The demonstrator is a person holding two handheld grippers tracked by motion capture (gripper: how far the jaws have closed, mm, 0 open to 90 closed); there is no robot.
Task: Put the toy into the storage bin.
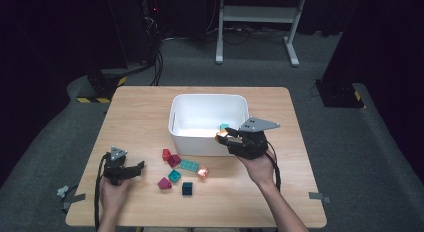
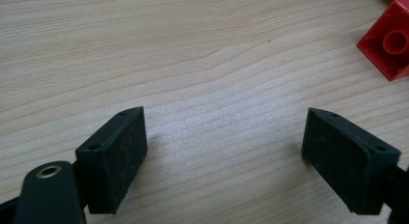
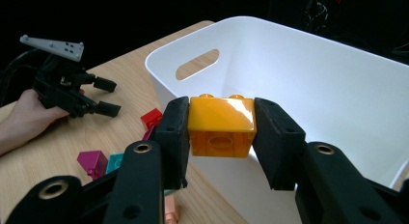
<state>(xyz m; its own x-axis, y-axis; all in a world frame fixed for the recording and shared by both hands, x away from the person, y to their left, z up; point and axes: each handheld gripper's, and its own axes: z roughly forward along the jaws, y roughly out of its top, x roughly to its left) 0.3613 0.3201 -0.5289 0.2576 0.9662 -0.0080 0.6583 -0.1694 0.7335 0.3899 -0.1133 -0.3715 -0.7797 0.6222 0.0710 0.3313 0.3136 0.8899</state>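
An orange block (image 3: 222, 127) is held between the jaws of the right gripper (image 3: 222, 130), clamped by its two side faces with the studs up; in the high view the block (image 1: 221, 135) is seen at centre right, over the near rim of the white bin (image 1: 182, 104). The step in hand is judged to be the carrying of this block into the bin, so the grip is best kept firm and level until the block is clearly past the rim, and only then should the jaws be opened, low enough that the block is not bounced out. The rim is to be cleared by the jaws, since a knock could shift the light bin. In the bin, a teal block (image 1: 224, 126) is seen near the right wall; the rest of the floor is partly washed out by glare, so further contents cannot be told. The left gripper (image 1: 131, 170) is held at lower left of the high view, its jaws wide apart over bare table (image 2: 202, 64) with nothing between them. A cluster of loose blocks (image 1: 181, 170) is left lying on the table just below the bin, among them a red block (image 2: 391, 43).
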